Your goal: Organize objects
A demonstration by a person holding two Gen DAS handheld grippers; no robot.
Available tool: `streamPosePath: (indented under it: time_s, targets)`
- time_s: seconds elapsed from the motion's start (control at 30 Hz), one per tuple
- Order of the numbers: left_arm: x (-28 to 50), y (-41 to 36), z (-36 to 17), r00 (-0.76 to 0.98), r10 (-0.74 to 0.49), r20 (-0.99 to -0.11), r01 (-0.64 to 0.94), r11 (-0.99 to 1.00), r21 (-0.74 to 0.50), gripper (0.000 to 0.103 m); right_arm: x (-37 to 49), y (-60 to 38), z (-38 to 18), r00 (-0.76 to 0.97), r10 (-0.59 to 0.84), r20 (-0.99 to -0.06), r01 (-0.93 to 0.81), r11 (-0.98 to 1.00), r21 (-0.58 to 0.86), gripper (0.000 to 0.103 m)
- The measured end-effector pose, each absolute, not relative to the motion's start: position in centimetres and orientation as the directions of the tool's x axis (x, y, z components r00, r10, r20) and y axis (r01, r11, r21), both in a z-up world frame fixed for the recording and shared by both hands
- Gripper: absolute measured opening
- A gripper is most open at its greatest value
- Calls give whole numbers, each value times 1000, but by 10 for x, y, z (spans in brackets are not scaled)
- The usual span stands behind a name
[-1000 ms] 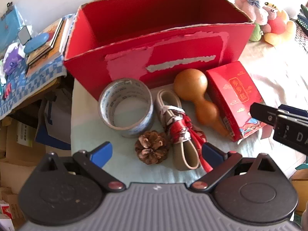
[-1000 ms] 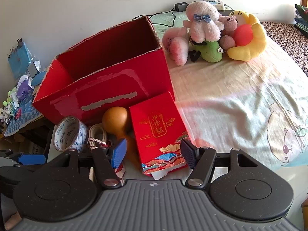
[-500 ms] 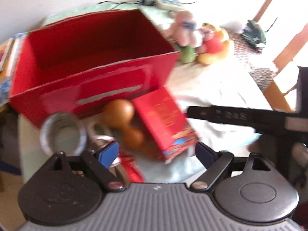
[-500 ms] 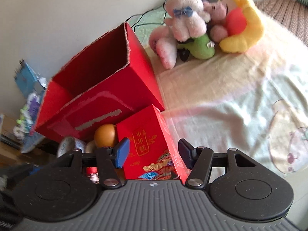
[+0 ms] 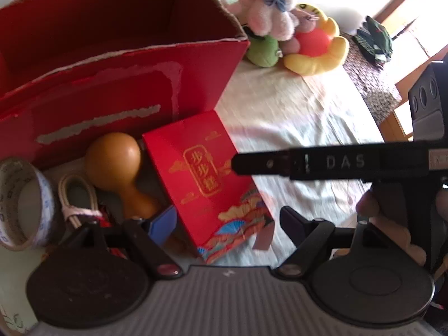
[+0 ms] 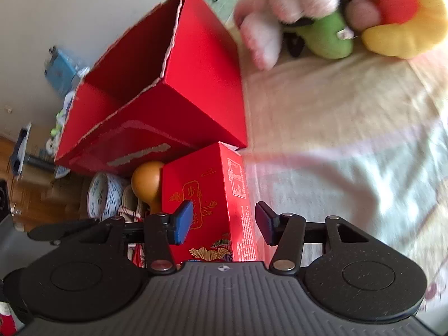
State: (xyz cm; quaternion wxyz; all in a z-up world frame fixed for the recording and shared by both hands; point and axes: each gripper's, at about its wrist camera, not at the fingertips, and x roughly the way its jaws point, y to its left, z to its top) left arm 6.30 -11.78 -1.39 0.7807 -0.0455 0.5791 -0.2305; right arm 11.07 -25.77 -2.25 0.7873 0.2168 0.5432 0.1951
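A small red gift box (image 5: pixel 205 180) with gold characters lies on the cloth in front of a big open red carton (image 5: pixel 112 64). A brown gourd (image 5: pixel 117 165), a tape roll (image 5: pixel 22 204) and a beige strap bundle (image 5: pixel 81 198) lie left of it. My left gripper (image 5: pixel 226 224) is open, its fingers on either side of the gift box's near end. My right gripper (image 6: pixel 224 221) is open and straddles the same gift box (image 6: pixel 212 201) from above; its arm (image 5: pixel 336 162) crosses the left wrist view. The carton (image 6: pixel 168 98) also shows in the right wrist view.
Plush toys (image 5: pixel 288 30) sit at the back right on the pale cloth (image 5: pixel 294 117); they also show in the right wrist view (image 6: pixel 350 14). A cluttered side table (image 6: pixel 58 89) and wooden floor lie to the left of the carton.
Both grippers have swung right and closed in on the small red gift box. The right gripper has tilted and dropped over it. The pine cone has left the view.
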Motion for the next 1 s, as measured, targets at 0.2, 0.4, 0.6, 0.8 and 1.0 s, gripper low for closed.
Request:
streamPosePath:
  time_s: [0.2,0.4,0.6,0.8,1.0]
  targets:
    - [66,-127,-23,249,-354,-902,263,921,-289,84,126,-256,-40,207,593,-778,-112,805,583,44]
    - [68,-137,-21,245,-341,-908,284,920,-269,83,124,-262,-38,192,584,-788,-143,811,567,42]
    - [68,-167,7,210,-436,-875,482,825,-296,83,102,-311,-3,275,542,-794,-33,831,555,42]
    - [66,-189,65,290,-531,-796,661,713,-235,83,83,-341,67,469,444,-763,-1,865,502,43]
    - [85,-158,130,444,-584,-680,688,708,-159,83,100,-313,123,623,430,-654,-99,872,479,43]
